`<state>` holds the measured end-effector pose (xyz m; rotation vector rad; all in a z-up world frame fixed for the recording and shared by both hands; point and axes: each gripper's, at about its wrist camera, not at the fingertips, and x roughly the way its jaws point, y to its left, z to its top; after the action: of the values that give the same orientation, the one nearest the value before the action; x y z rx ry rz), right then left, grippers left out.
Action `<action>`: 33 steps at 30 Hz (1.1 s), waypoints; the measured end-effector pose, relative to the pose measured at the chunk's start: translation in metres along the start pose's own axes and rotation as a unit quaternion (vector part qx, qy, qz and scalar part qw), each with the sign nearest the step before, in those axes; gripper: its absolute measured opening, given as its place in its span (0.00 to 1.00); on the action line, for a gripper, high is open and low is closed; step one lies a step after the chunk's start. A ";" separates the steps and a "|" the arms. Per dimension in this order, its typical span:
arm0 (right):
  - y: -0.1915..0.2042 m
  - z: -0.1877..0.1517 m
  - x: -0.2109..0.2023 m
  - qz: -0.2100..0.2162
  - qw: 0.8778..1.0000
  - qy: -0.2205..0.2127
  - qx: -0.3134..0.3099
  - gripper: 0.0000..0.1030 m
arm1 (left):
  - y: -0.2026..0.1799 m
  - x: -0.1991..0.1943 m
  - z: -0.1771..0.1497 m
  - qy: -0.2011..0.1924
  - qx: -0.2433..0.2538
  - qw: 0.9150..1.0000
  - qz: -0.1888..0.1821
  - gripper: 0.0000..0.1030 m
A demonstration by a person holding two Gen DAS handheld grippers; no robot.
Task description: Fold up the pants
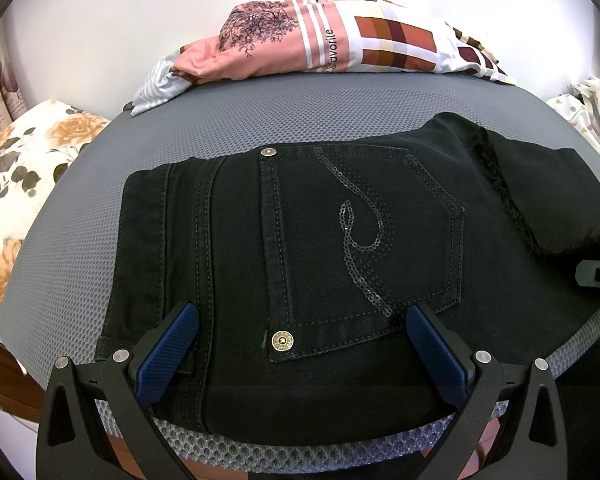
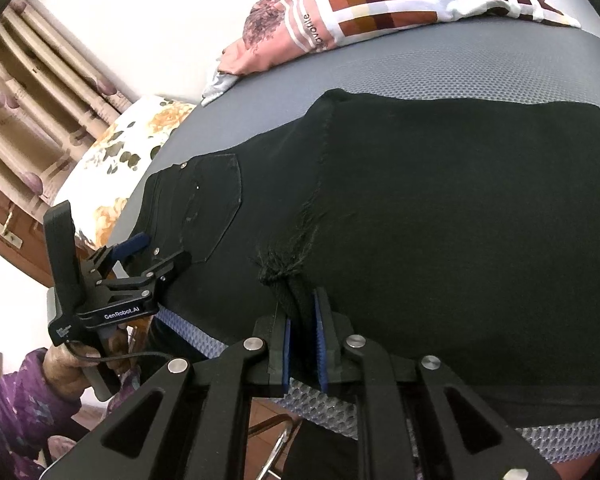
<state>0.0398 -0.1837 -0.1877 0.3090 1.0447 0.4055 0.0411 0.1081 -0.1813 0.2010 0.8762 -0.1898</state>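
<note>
Nearest you, your right gripper (image 2: 302,334) is clenched on a frayed hem of the black pants (image 2: 440,208), a bunched bit of cloth pinched between its blue pads at the near edge of the grey mesh table (image 2: 480,68). Your left gripper (image 1: 302,344) stands released, jaws wide, straddling the near part by the back pocket (image 1: 364,236) without pinching it. With the pants lying flat and the leg ends already laid over the seat, you look to be in the middle of a fold. Next, set that hem square, let go, then take the waistband end for the closing fold.
</note>
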 end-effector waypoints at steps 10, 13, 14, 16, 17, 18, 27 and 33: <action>0.004 -0.003 0.002 0.000 1.000 0.004 -0.013 0.14 | 0.000 0.000 -0.001 0.000 0.001 1.000 0.000 1.00; 0.006 -0.004 0.003 0.000 1.000 0.006 -0.017 0.14 | 0.000 0.000 -0.001 0.000 0.001 1.000 0.000 1.00; 0.006 -0.004 0.003 0.000 1.000 0.006 -0.018 0.14 | -0.001 0.000 -0.001 0.000 0.001 1.000 0.000 1.00; 0.007 -0.004 0.004 -0.001 1.000 0.008 -0.020 0.15 | 0.000 0.000 -0.001 0.000 0.001 1.000 0.000 1.00; 0.007 -0.004 0.004 0.000 1.000 0.009 -0.021 0.17 | 0.000 0.000 -0.001 0.000 0.001 1.000 0.000 1.00; 0.008 -0.004 0.004 0.002 1.000 0.012 -0.022 0.18 | -0.001 0.000 -0.001 0.000 0.001 1.000 0.000 1.00; 0.034 -0.011 0.005 0.019 0.996 0.030 -0.079 0.42 | -0.002 0.000 -0.002 0.000 0.002 1.000 0.000 1.00; 0.036 -0.015 0.005 0.047 0.994 0.040 -0.088 0.47 | -0.002 0.000 -0.002 0.000 0.002 1.000 0.001 1.00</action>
<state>0.0220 -0.1491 -0.1831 0.1856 1.0666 0.5963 0.0388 0.1068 -0.1832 0.2050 0.8751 -0.1897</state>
